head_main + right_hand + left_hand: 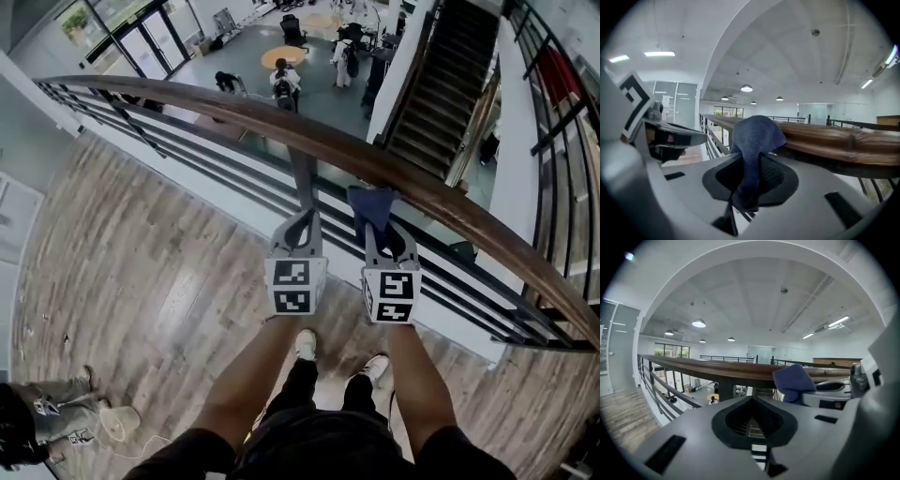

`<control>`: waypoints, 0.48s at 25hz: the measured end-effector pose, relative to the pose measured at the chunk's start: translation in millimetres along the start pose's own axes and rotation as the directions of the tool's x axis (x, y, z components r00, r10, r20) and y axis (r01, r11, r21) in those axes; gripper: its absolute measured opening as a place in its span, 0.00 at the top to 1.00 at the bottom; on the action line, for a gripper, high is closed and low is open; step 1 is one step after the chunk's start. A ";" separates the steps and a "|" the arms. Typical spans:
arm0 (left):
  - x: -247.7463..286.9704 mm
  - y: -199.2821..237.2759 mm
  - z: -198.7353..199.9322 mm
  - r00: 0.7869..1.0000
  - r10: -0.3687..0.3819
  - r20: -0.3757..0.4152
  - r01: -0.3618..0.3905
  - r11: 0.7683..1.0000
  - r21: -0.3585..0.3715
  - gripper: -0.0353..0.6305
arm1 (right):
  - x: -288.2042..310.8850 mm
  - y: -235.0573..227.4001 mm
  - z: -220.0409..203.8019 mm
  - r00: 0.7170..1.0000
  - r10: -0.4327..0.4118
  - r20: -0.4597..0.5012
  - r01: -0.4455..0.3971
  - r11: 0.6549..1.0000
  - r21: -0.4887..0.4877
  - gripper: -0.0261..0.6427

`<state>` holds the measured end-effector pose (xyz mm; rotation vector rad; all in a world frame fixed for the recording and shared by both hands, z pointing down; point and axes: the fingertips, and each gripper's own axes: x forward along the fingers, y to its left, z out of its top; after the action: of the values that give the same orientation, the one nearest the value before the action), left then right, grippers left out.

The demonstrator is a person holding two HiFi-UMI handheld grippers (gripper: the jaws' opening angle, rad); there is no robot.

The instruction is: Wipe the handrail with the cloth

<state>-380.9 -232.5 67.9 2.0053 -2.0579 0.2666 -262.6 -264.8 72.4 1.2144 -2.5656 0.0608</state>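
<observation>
A brown wooden handrail [234, 108] curves from upper left to lower right, just beyond both grippers. My right gripper [377, 223] is shut on a dark blue cloth [371, 206], whose bunched top touches the rail's near side. In the right gripper view the cloth [757, 136] rises from between the jaws and hides the fingertips, with the handrail [825, 136] right behind it. My left gripper [301, 183] is shut on nothing, its thin fingers reaching just under the rail. The left gripper view shows the handrail [717, 369] ahead and the cloth [793, 380] to the right.
Dark horizontal metal bars [216, 173] run below the rail. Beyond them is an open drop to a lower floor with people and a round table [283, 58], and a staircase [450, 84] at right. I stand on a wood floor [141, 281]; another person's legs [47, 412] are at lower left.
</observation>
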 end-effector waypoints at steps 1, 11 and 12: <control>4.7 14.8 -8.4 1.000 0.007 -0.007 -0.007 1.000 0.009 0.94 | 20.4 9.8 -8.1 1.000 -0.005 -0.021 0.005 1.000 -0.025 0.84; 60.0 85.9 -58.3 0.998 -0.030 -0.061 0.034 0.997 0.064 0.94 | 172.7 45.4 -68.1 0.976 -0.061 -0.207 0.082 0.992 0.092 0.84; 62.1 89.3 -59.2 0.997 -0.034 -0.064 0.039 0.997 0.070 0.94 | 182.7 48.2 -70.9 0.973 -0.064 -0.222 0.091 0.989 0.114 0.84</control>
<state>-467.9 -270.5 147.4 2.0455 -1.9983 0.3959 -390.5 -359.0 196.7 1.2742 -2.3513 0.3220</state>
